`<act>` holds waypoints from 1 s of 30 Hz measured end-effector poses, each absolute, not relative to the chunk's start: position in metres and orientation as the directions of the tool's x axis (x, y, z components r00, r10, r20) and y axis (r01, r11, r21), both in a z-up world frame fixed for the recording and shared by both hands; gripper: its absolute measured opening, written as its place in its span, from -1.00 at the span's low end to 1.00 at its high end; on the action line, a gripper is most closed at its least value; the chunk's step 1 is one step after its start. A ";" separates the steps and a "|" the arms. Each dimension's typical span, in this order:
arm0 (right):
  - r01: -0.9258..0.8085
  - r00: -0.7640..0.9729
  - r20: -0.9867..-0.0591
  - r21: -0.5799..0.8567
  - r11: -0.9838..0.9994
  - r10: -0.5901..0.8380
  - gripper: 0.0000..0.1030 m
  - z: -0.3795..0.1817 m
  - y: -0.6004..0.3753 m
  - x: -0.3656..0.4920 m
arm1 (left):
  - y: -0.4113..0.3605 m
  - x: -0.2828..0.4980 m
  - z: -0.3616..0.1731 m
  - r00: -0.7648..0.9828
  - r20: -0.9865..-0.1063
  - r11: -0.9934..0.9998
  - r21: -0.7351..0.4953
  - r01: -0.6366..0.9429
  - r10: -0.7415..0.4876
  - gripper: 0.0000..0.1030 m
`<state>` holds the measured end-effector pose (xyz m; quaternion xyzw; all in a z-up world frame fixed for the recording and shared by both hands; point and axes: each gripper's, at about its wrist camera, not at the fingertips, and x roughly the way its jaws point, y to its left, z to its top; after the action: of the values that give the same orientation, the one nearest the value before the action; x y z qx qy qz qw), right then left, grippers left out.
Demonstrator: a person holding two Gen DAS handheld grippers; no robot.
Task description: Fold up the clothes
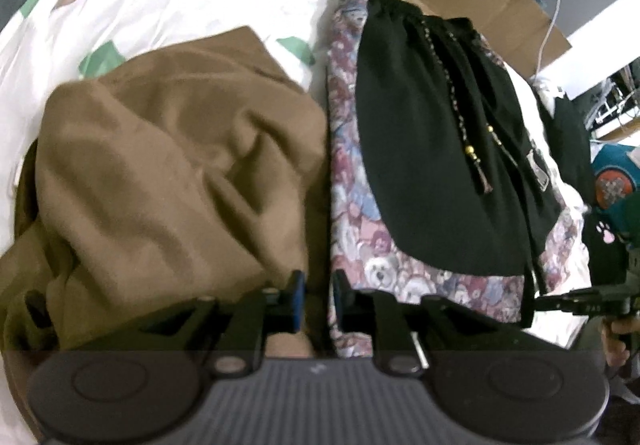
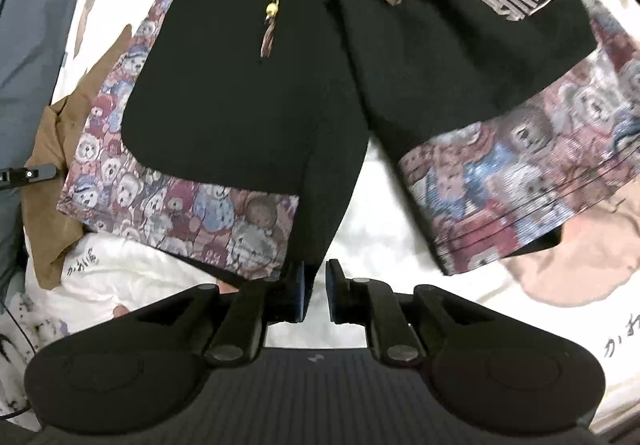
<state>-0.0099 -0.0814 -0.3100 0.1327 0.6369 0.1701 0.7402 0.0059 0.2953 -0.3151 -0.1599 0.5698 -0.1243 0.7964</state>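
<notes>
black shorts with teddy-bear print cuffs point(image 2: 248, 93) flat on white printed bedsheet point(image 2: 384, 181), beside crumpled brown garment point(image 1: 168, 165). left claw point(image 1: 318, 295) and right claw point(image 2: 316, 291) both narrowly parted, gripping nothing.

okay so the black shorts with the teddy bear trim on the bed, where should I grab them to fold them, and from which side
Probably take the shorts by the teddy-bear hems nearest the grippers, coming down from above at the near edge. Both legs lie flat and spread toward you, so the left gripper and right gripper can each pinch one.
</notes>
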 end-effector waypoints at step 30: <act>-0.140 0.185 -0.912 0.345 0.928 0.367 -0.73 -0.304 -0.019 0.043 | 0.261 0.016 -0.336 0.286 -0.863 0.908 -0.404 0.108 -0.418 -0.35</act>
<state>0.0428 -0.0185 -0.3037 0.0920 0.6167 0.1657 0.7641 0.0156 0.2606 -0.3359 -0.1349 0.5741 -0.1662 0.7903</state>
